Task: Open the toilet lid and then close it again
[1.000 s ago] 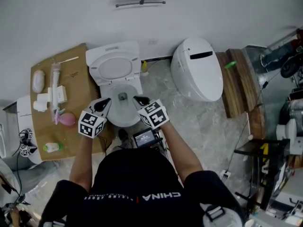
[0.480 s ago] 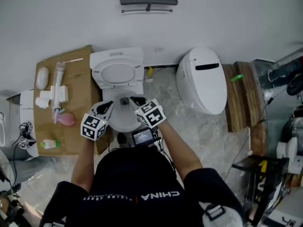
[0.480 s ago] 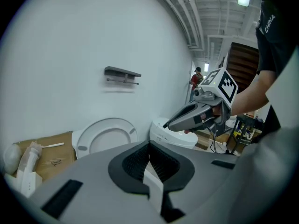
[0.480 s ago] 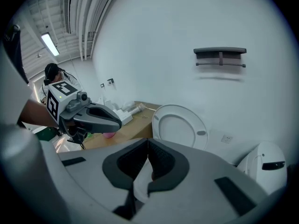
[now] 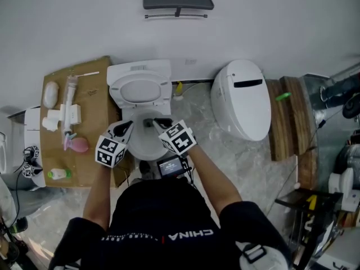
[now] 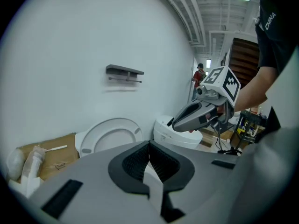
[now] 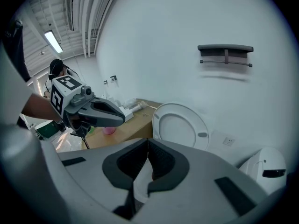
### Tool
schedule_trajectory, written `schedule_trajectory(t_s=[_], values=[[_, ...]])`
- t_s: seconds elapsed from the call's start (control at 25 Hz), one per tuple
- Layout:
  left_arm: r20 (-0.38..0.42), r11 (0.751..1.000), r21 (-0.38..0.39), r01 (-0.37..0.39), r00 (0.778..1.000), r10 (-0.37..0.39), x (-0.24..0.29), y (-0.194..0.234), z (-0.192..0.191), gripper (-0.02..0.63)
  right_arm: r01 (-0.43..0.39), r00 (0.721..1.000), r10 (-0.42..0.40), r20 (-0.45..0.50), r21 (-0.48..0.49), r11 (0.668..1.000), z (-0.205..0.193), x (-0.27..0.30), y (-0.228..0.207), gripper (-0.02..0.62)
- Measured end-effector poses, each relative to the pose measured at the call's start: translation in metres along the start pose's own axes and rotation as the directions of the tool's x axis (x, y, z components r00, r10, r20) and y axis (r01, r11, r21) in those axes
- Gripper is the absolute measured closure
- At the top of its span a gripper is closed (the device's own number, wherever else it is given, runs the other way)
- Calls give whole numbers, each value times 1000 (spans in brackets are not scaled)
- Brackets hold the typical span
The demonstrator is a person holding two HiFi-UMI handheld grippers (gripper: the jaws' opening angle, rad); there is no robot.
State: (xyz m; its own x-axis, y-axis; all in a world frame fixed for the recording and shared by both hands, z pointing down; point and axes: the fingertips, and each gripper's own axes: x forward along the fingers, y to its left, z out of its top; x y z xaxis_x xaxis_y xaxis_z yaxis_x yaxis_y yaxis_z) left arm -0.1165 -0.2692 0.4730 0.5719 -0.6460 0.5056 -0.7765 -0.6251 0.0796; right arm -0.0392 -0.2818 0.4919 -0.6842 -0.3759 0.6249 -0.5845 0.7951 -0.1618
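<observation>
Item: toilet lid [image 5: 140, 89], raised against the tank [image 5: 139, 67], straight ahead of my left gripper [image 5: 125, 127] and right gripper [image 5: 159, 122], both jaws closed on nothing over the bowl [image 5: 143, 146], right seemingly nearer.

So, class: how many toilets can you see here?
2. The open toilet is at the head view's centre; the closed toilet sits to its right.

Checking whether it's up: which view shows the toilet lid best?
The right gripper view: the raised lid faces the camera, nearly whole. The left gripper view cuts off its bottom; the head view looks steeply down on it.
</observation>
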Motion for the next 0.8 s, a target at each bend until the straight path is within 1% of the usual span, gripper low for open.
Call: schedule_trajectory(t_s=[0.16,0.32,0.56,0.68,0.76,0.8], values=[[-9,1000,16,-13,1000,13,14,26,7,596,-15,1000,14,-20,-31,999,11,12,-13,580],[-21,999,38,-25,999,26,32,54,12,595,-17,1000,16,-18,-64,998,26,30,-36,580],[-11,997,67,-30,999,31,67,103,27,595,9,1000,-6,26,-89,996,64,63,-93,580],[-1,996,82,-38,999,38,86,127,37,592,15,999,-11,36,-132,991,83,81,-118,578],[-10,993,109,-48,999,49,99,142,42,569,28,999,-21,39,-189,981,95,92,-133,577],[-19,991,127,-48,999,51,106,149,44,533,27,999,-19,38,-220,975,100,98,-138,570]])
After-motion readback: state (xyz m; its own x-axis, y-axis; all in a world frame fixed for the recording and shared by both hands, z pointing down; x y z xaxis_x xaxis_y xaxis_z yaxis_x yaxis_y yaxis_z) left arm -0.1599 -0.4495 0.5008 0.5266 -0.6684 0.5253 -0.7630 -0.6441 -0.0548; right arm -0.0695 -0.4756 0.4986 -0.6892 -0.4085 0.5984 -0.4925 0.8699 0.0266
